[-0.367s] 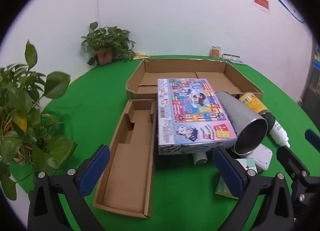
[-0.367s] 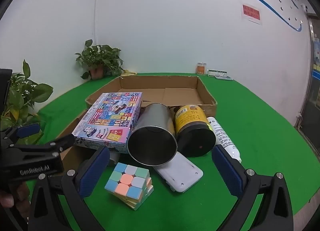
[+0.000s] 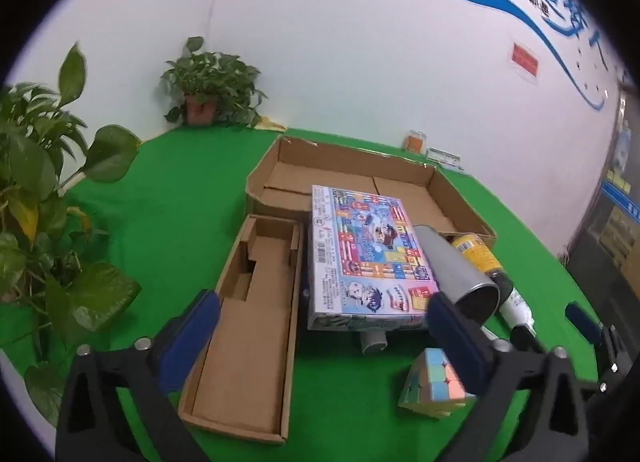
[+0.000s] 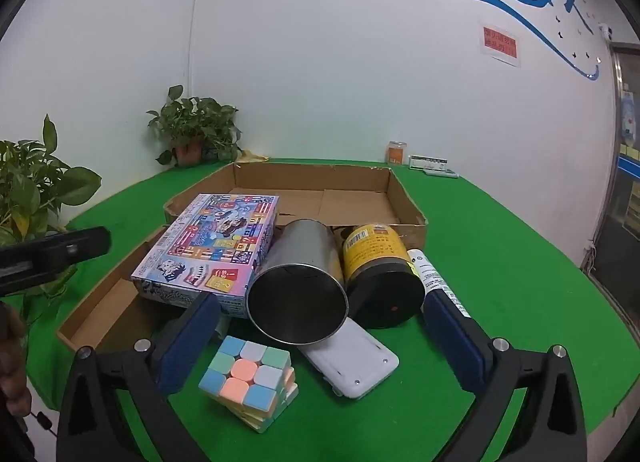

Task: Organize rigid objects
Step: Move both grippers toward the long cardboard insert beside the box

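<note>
A colourful game box leans on the front wall of a wide shallow cardboard tray. A steel cup lies on its side beside it, mouth toward me, then a yellow-labelled black jar and a white bottle. In front lie a pastel cube and a flat white device. My right gripper is open just short of the cup, holding nothing. My left gripper is open above the narrow cardboard box, also holding nothing.
Leafy plants crowd the table's left edge, and a potted plant stands at the back by the wall. A grey tube end pokes out under the game box. Small items sit at the back right.
The left gripper has risen and tilted, so more wall shows and the pastel cube has come into its view. The right gripper has barely moved. Both remain open.
</note>
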{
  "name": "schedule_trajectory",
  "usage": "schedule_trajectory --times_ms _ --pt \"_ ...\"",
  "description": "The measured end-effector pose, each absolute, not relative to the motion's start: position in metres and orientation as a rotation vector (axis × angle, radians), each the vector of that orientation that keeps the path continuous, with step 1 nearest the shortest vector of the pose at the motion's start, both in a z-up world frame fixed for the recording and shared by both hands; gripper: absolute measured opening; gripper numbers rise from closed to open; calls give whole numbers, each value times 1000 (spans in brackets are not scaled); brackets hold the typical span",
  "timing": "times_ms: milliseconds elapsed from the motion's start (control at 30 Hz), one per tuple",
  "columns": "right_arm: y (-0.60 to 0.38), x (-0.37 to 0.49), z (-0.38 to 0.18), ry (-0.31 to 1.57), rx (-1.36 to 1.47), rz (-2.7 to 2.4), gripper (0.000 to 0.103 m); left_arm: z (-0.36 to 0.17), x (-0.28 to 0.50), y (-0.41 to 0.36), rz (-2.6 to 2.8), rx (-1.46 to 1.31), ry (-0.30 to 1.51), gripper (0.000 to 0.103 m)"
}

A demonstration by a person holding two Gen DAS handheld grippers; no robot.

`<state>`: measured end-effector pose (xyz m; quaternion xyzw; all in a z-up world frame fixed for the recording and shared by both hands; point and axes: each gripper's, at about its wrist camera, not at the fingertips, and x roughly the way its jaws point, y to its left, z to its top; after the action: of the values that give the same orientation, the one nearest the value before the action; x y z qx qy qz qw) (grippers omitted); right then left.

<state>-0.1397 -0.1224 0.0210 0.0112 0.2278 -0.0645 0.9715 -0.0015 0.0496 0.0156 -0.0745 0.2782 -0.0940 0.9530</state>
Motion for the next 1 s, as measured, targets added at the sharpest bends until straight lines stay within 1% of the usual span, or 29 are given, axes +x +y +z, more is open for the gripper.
schedule_trajectory --times_ms 167,367,500,667,833,1000 --pt "-105 -132 14 529 50 -120 103 1 10 64 -199 -195 612 102" --pt "-101 -125 21 530 53 -157 103 -7 18 63 -193 -188 623 102" --pt "-102 -118 15 563 59 -165 103 -8 21 59 -219 -179 632 102" --pt "-100 -113 10 577 49 -162 103 0 19 50 -220 -136 588 102" --pt "-98 -107 9 590 37 -175 103 -4 24 44 -230 -107 629 102" --pt "-96 -103 6 623 26 -190 103 -6 26 43 -195 -57 634 102"
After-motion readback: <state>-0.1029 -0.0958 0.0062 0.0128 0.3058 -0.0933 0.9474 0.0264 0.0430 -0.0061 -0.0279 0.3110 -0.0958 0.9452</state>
